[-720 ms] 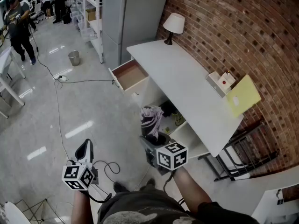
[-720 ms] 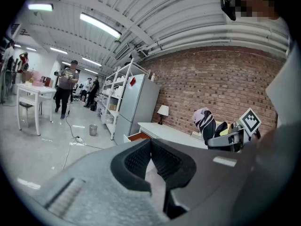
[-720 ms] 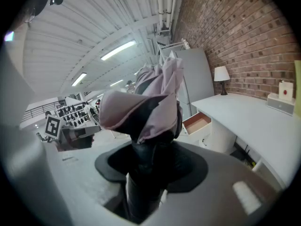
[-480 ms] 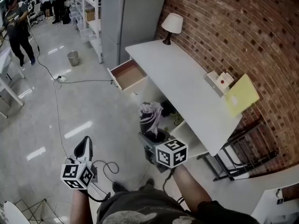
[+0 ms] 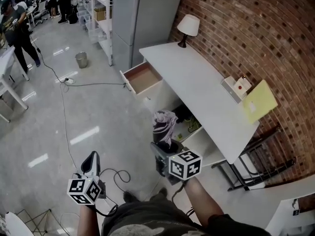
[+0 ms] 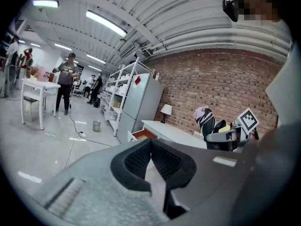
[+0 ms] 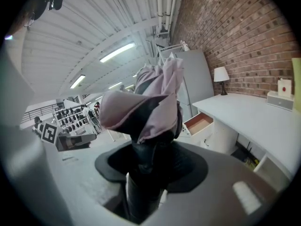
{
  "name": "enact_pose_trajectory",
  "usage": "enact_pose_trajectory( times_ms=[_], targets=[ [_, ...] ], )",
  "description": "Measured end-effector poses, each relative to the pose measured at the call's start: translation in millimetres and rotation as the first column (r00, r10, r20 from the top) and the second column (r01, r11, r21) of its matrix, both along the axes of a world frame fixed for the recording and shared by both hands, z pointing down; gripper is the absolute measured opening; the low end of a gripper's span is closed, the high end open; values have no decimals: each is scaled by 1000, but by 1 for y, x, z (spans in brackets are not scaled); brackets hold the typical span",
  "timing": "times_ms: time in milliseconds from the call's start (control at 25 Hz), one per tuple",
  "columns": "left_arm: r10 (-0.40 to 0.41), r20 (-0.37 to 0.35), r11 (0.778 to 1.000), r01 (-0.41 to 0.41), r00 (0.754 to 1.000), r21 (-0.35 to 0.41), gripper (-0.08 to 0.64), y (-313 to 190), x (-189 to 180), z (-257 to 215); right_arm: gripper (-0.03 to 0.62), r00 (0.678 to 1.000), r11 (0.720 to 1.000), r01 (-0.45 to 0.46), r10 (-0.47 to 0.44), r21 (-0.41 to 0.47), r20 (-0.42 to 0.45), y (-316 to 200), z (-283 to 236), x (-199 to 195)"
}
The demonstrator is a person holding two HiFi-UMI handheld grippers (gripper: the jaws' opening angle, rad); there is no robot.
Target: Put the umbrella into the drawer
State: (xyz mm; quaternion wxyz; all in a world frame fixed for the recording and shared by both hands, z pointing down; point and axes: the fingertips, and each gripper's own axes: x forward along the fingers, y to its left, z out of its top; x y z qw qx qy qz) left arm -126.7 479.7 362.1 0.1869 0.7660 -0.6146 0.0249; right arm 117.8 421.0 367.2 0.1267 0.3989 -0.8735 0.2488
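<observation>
A folded pink-and-black umbrella (image 5: pixel 164 126) stands up out of my right gripper (image 5: pixel 164 149), which is shut on its dark handle end. In the right gripper view the umbrella (image 7: pixel 146 100) rises between the jaws of that gripper (image 7: pixel 145 166). The open wooden-bottomed drawer (image 5: pixel 142 77) juts from the left end of the white desk (image 5: pixel 197 80), well ahead of the umbrella, and nothing shows inside it. My left gripper (image 5: pixel 91 161) hangs low at the left over the floor, shut and holding nothing. In the left gripper view its pads (image 6: pixel 165 160) meet.
A lamp (image 5: pixel 188 26) stands at the desk's far end; a white box (image 5: pixel 236 87) and a yellow folder (image 5: pixel 259 100) lie nearer. A grey cabinet (image 5: pixel 138 18) stands behind the drawer. A cable (image 5: pixel 63 112) and a bucket (image 5: pixel 81 59) are on the floor, and people stand at the far left.
The head view has shifted, so the desk and drawer sit slightly further right and lower. Both grippers keep their poses, and the umbrella stays in the right one.
</observation>
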Motion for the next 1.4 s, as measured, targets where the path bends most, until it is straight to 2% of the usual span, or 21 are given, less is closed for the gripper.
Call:
enact_pose_trajectory(
  times_ms=[160, 280, 440, 760, 1040, 1400],
  targets=[
    [5, 27, 999, -6, 1000, 33, 9, -8, -36, -6, 198, 1000, 1000, -15, 15, 21, 10, -4, 4, -27],
    [-3, 13, 1000, 3, 1000, 14, 11, -12, -52, 1, 198, 1000, 1000, -26, 26, -4, 15, -2, 13, -40],
    [13, 0, 1000, -13, 1000, 13, 11, -21, -55, 4, 198, 1000, 999, -27, 27, -21, 3, -15, 19, -44],
    [15, 27, 1000, -15, 1000, -10, 11, -67, -59, 12, 198, 999, 999, -33, 34, -35, 24, -90, 33, -45],
    [2, 55, 999, 0, 998, -47, 11, -163, -57, 23, 198, 999, 999, -31, 32, -21, 22, -215, 44, -43],
    [18, 55, 997, -14, 998, -71, 11, -321, -11, 20, 198, 1000, 996, 9, -6, -91, 30, -360, 59, -22]
  ],
)
